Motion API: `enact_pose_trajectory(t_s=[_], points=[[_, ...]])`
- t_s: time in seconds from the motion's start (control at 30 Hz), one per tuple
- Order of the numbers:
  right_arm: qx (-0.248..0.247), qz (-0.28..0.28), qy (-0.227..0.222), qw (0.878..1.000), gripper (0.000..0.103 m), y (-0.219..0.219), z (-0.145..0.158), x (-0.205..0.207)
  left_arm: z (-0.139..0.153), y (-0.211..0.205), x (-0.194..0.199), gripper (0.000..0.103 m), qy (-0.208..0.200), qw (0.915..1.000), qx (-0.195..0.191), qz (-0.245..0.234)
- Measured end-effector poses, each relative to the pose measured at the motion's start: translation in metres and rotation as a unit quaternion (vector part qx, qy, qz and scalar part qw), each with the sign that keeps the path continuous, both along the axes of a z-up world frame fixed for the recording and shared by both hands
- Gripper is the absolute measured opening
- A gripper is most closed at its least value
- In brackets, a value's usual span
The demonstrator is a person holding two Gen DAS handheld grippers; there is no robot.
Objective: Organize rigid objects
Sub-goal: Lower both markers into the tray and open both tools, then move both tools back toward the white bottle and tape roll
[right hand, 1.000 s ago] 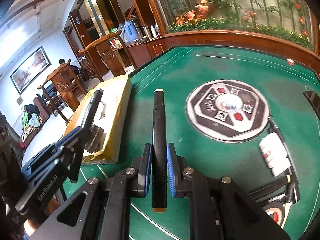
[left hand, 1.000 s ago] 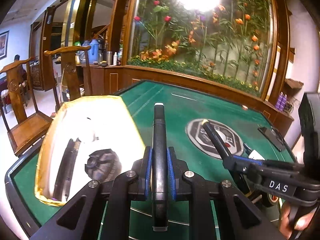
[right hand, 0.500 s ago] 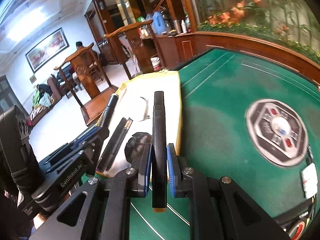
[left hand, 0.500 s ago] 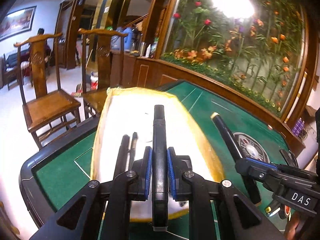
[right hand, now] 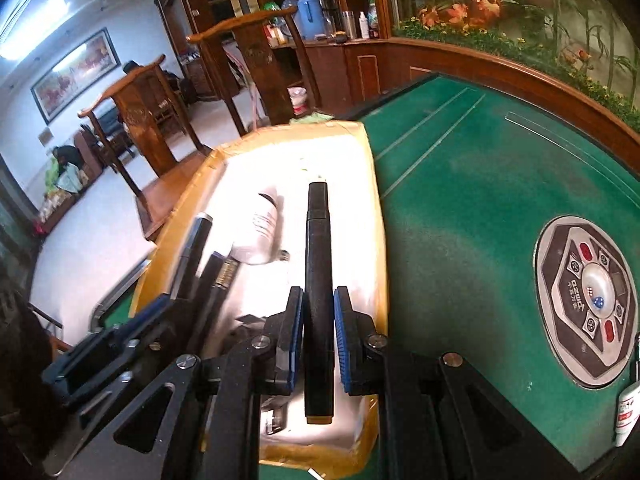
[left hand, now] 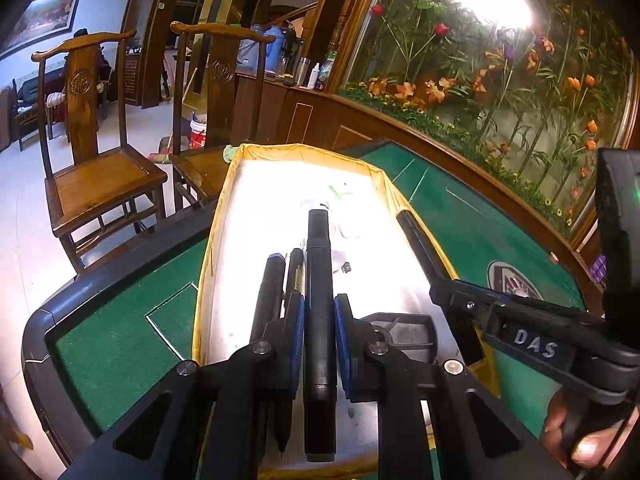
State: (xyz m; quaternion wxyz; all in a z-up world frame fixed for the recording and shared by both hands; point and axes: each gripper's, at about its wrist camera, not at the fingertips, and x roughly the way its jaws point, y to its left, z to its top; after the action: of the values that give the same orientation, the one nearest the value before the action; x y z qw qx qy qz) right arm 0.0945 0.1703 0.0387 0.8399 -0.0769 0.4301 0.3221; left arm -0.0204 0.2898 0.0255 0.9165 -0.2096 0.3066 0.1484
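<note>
My left gripper [left hand: 319,316] is shut on a black marker pen [left hand: 318,280] and holds it over the white inside of a yellow-rimmed box [left hand: 216,216]. My right gripper [right hand: 318,320] is shut on another black marker pen [right hand: 318,264], over the same box [right hand: 370,184]. The right gripper also shows in the left wrist view [left hand: 436,284], at the right. Two dark pens [left hand: 272,284] lie in the box next to the left gripper. A white cylinder [right hand: 260,232] and dark pens [right hand: 208,268] lie in the box left of the right gripper.
The box stands at the left edge of a green felt game table [right hand: 480,200] with a round control panel [right hand: 586,300] in its middle. Two wooden chairs [left hand: 100,168] stand beyond the table's edge. A white bottle [right hand: 626,412] lies at the right.
Both grippers have moved left from above the green felt to above the box, each still holding its pen. The box's contents have come into view.
</note>
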Motion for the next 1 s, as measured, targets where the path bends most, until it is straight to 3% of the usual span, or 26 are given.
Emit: enact_pose_trajectory(t_s=[0.3, 0.63, 0.67, 0.8, 1.0], points=[[0.006, -0.003, 0.022, 1.000, 0.014, -0.002, -0.013, 0.003, -0.003, 0.001, 0.003, 0.015, 0.011, 0.9999, -0.009, -0.005], [0.007, 0.006, -0.004, 1.000, 0.014, -0.018, -0.003, -0.017, 0.002, -0.019, -0.003, 0.016, 0.008, 0.9998, 0.009, -0.018], [0.006, 0.007, -0.010, 1.000, 0.014, -0.019, -0.001, -0.019, 0.005, -0.023, -0.005, 0.018, 0.005, 0.9997, 0.016, -0.018], [0.023, -0.006, -0.049, 0.999, 0.016, -0.047, 0.017, -0.033, 0.015, -0.038, -0.011, 0.040, -0.012, 0.9990, 0.036, -0.023], [0.041, -0.025, -0.064, 0.997, 0.021, -0.106, 0.021, -0.054, 0.030, -0.079, -0.017, 0.040, -0.035, 0.9942, 0.061, -0.081]])
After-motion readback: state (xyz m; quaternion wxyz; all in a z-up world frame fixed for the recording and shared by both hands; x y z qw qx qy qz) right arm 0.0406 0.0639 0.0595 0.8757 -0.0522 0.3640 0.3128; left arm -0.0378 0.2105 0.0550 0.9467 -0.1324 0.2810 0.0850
